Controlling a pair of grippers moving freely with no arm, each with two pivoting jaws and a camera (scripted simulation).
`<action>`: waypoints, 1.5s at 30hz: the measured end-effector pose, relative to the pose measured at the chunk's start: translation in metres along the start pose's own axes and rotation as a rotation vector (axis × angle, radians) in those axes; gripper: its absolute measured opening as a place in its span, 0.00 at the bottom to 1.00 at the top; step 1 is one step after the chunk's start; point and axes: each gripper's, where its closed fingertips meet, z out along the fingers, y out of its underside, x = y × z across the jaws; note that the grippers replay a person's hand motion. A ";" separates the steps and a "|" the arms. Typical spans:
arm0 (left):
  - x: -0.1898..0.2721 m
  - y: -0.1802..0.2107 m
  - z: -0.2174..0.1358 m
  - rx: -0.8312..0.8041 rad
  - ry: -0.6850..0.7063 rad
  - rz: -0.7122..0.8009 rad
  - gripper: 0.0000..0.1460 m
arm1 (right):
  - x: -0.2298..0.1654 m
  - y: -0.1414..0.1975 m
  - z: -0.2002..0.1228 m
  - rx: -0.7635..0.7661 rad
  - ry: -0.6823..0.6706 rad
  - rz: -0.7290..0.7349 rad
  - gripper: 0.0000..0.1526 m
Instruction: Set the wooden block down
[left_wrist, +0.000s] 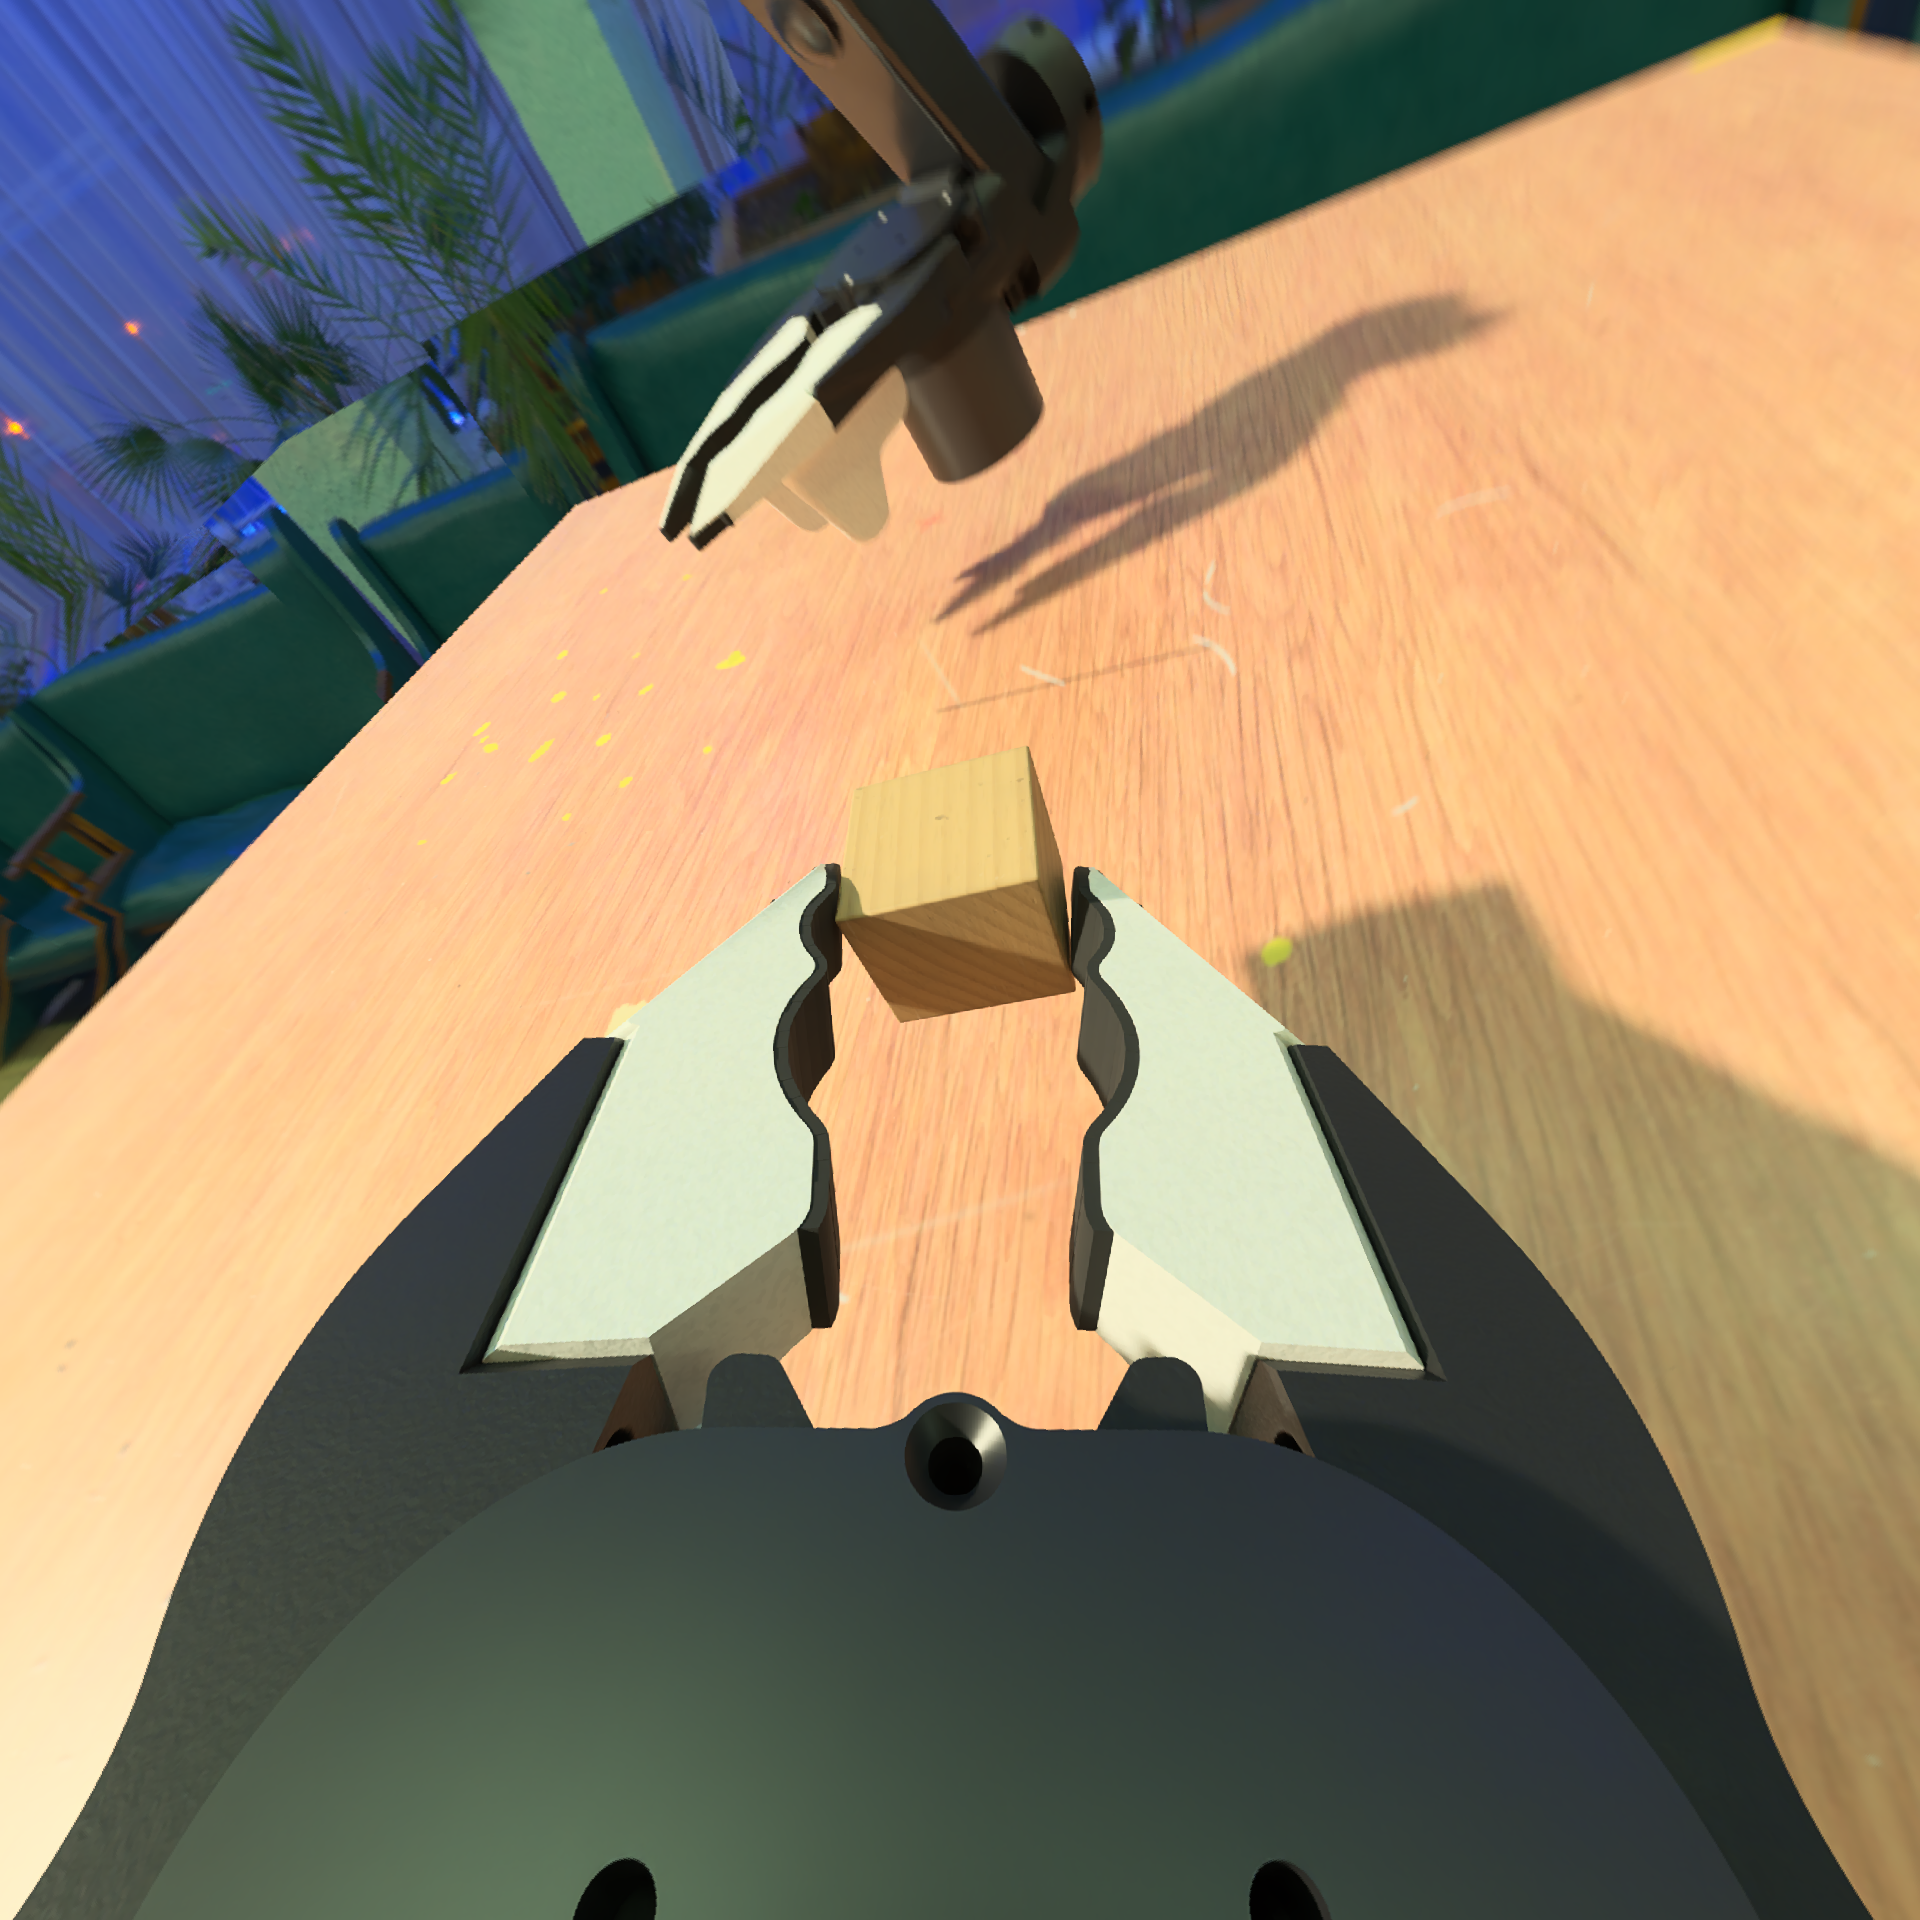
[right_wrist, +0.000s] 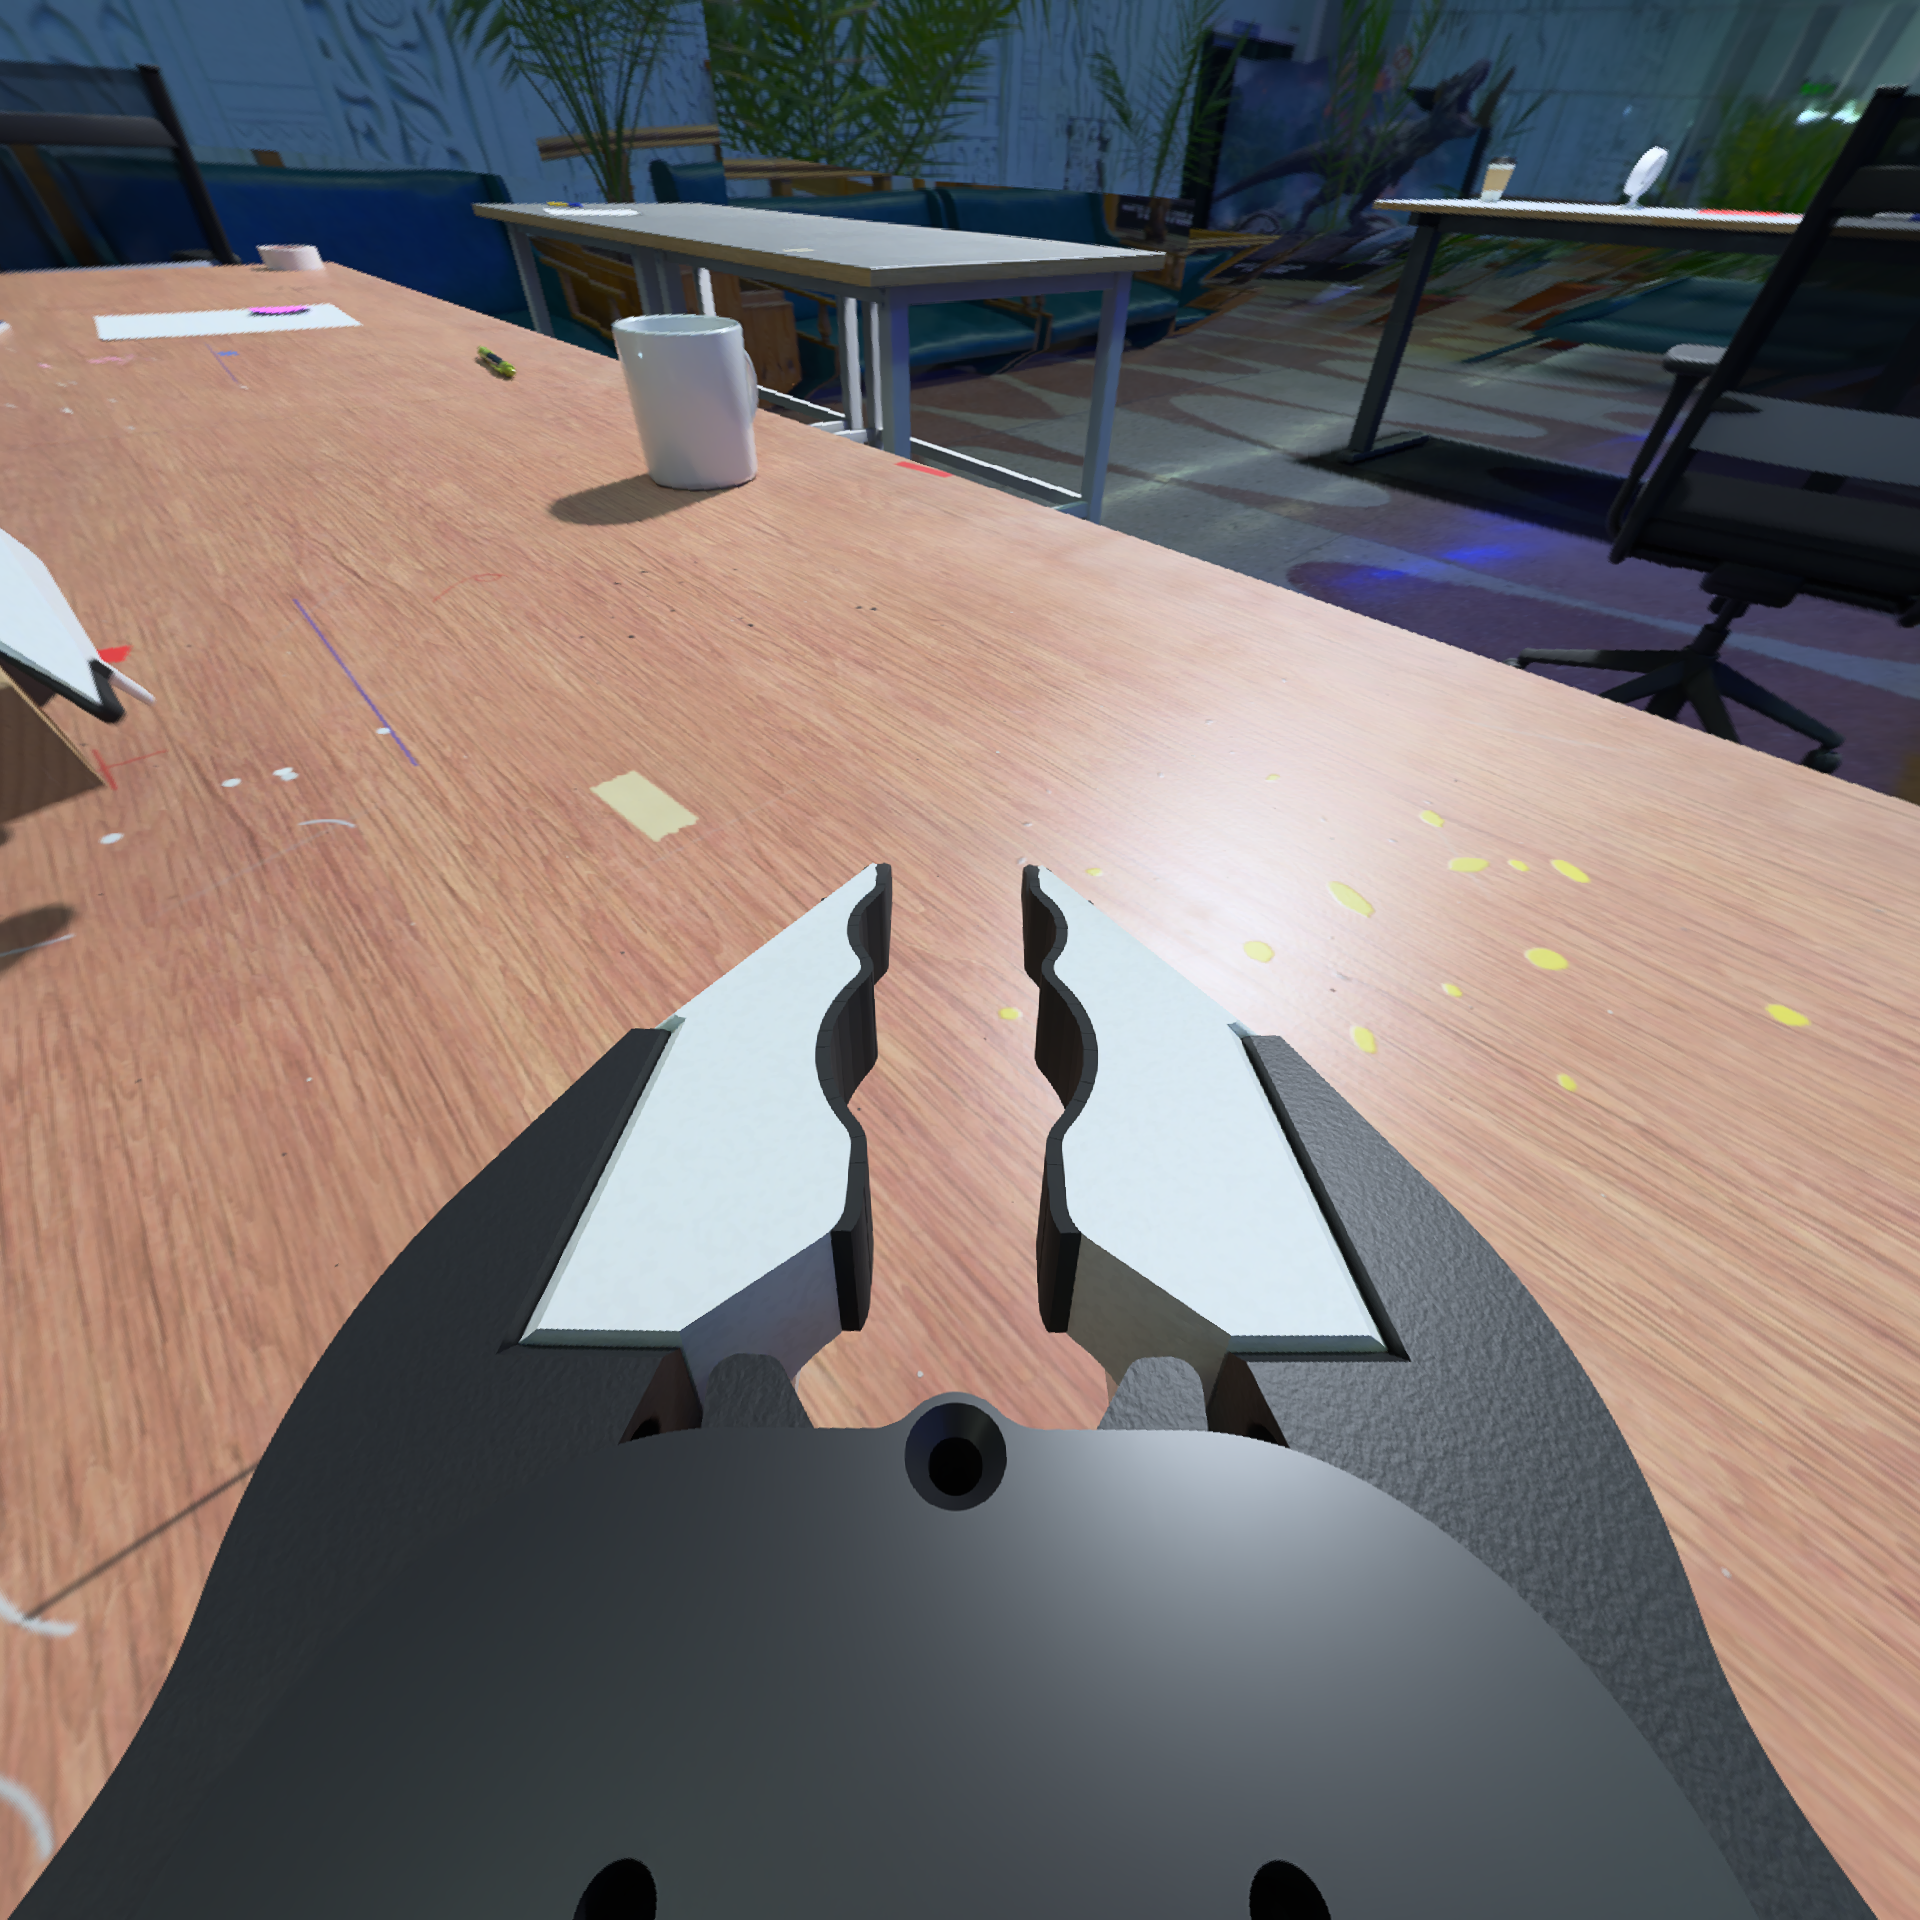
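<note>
A pale wooden block sits tilted between the fingertips of my left gripper, which is shut on it close above the wooden table. Both pads touch its sides. My right gripper is open by a narrow gap and empty, above the table. It also shows in the left wrist view, hovering farther off beyond the block near the table's far edge. A fingertip of the left gripper and a corner of the block show at the left edge of the right wrist view.
A white mug stands near the table's edge, ahead of the right gripper. A white sheet and a tape roll lie far back. A tan tape patch and yellow flecks mark the tabletop. An office chair stands beyond the edge.
</note>
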 end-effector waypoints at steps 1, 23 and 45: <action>-0.002 -0.003 -0.003 0.025 -0.003 -0.038 0.30 | 0.000 0.000 -0.001 -0.001 0.011 -0.006 0.17; -0.228 0.182 -0.191 -0.996 -0.294 -0.564 0.30 | 0.012 0.002 -0.012 -0.001 0.128 0.020 0.17; -0.236 0.213 -0.188 -1.195 -0.220 -0.588 0.30 | 0.005 0.003 -0.011 -0.012 0.079 0.010 0.15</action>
